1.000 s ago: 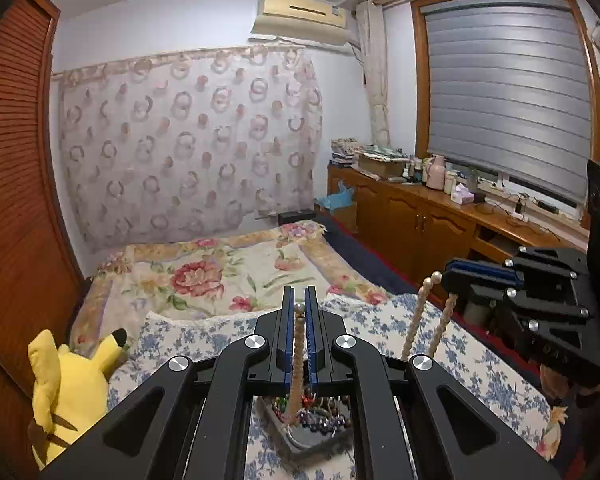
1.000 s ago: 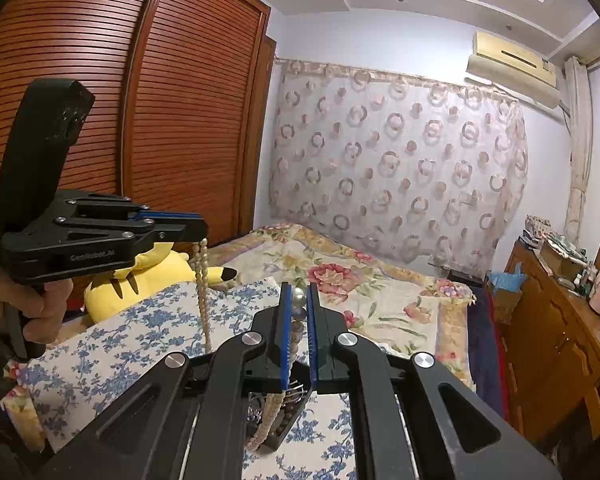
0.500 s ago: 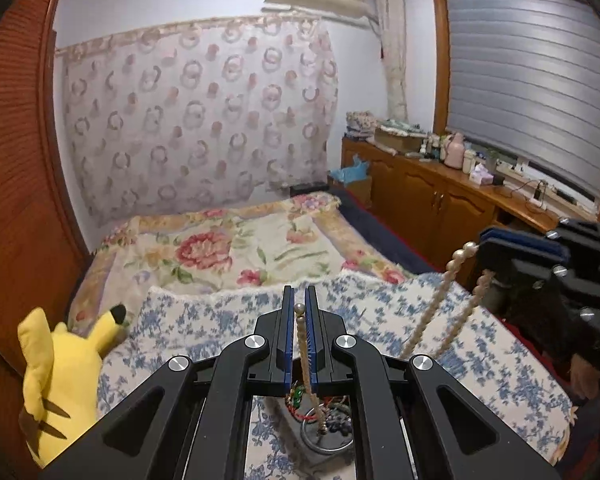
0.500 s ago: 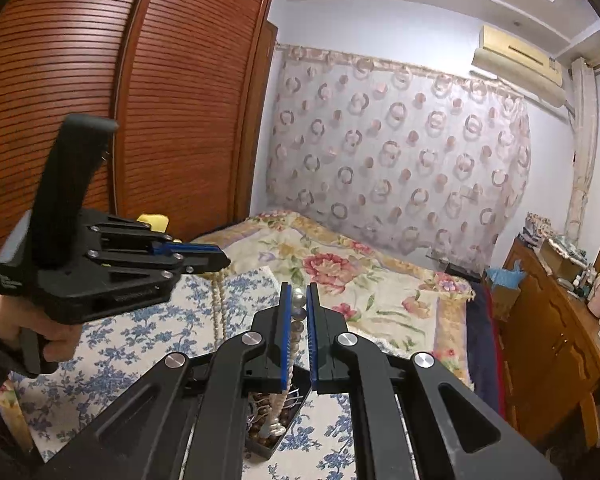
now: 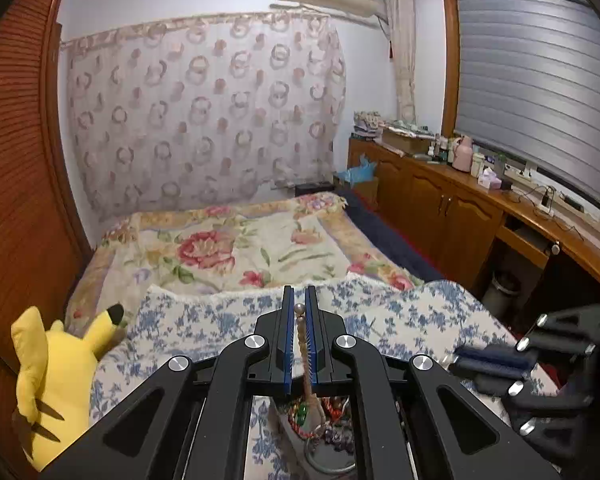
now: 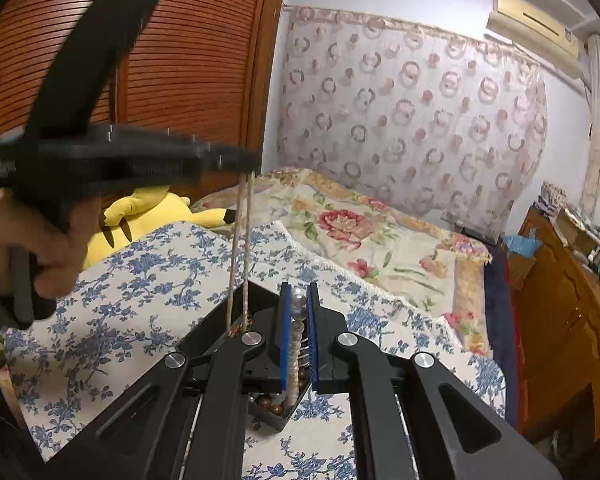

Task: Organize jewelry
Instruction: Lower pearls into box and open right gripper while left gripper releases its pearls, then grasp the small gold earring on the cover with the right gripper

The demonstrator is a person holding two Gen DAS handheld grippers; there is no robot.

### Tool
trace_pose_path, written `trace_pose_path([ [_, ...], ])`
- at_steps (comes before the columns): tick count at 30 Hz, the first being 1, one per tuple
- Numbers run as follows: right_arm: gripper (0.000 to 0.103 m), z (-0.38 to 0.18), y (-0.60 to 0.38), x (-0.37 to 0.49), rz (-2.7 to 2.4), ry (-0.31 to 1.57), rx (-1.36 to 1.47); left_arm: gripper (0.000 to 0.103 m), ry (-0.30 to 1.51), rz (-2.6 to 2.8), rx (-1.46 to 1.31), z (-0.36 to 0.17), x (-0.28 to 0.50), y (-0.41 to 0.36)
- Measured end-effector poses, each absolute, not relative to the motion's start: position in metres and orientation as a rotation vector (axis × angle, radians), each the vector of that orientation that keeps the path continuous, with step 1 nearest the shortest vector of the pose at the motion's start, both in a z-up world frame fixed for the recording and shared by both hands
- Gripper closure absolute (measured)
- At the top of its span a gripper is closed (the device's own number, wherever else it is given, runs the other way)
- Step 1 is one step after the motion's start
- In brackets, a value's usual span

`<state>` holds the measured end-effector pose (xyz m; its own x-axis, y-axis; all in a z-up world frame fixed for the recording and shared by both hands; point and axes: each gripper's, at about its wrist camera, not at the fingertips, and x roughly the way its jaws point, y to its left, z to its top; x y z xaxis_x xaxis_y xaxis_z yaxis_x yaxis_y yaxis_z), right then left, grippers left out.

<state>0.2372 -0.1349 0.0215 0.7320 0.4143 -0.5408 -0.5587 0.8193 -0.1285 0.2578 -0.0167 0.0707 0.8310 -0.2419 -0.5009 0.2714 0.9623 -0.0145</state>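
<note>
A long pearl necklace (image 6: 293, 344) is held by both grippers above the bed. My left gripper (image 5: 299, 308) is shut on one part of the strand (image 5: 303, 344), which hangs down toward a tray of mixed beads and jewelry (image 5: 324, 432). My right gripper (image 6: 298, 300) is shut on another part, with a pearl between the blue pads. In the right wrist view the left gripper (image 6: 244, 160) is raised at the left, blurred, with two strands (image 6: 240, 248) hanging from it. A dark box holding brown beads (image 6: 276, 408) sits under the right gripper.
A blue-flowered cloth (image 6: 140, 280) covers the near part of the bed. A yellow plush toy (image 5: 48, 376) lies at its left. Wooden cabinets (image 5: 440, 216) with clutter stand along the right wall. A wooden wardrobe (image 6: 188, 60) lines the left.
The right gripper has dropped lower in the left wrist view, and the left gripper has risen and come closer in the right wrist view. Both still grip the necklace.
</note>
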Motion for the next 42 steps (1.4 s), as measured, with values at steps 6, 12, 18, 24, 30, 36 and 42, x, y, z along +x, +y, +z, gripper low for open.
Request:
trace_pose_path([
  [6,0.094,0.008,-0.138,0.244,0.556,0.559,-0.26,0.098,0.538,-0.262,0.087,0.065,0.264,-0.025],
  [12,0.094,-0.009,-0.138,0.251,0.55,0.6,-0.239,0.095,0.611,-0.247,0.096,0.032,0.273,-0.024],
  [18,0.07,-0.017,-0.141,0.253,0.55,0.612,-0.21,0.057,0.644,-0.242,0.09,0.008,0.263,-0.013],
  [24,0.07,-0.02,-0.152,0.235,0.561,0.606,-0.177,0.027,0.657,-0.236,0.095,-0.016,0.239,0.0],
  [30,0.07,-0.032,-0.162,0.197,0.593,0.615,-0.141,0.011,0.674,-0.238,0.089,-0.039,0.207,0.011],
  [36,0.07,-0.051,-0.155,0.154,0.649,0.643,-0.153,0.008,0.681,-0.238,0.064,-0.052,0.162,0.025],
  [42,0.07,-0.072,-0.148,0.124,0.693,0.691,-0.144,0.008,0.663,-0.211,0.045,-0.057,0.116,0.036],
])
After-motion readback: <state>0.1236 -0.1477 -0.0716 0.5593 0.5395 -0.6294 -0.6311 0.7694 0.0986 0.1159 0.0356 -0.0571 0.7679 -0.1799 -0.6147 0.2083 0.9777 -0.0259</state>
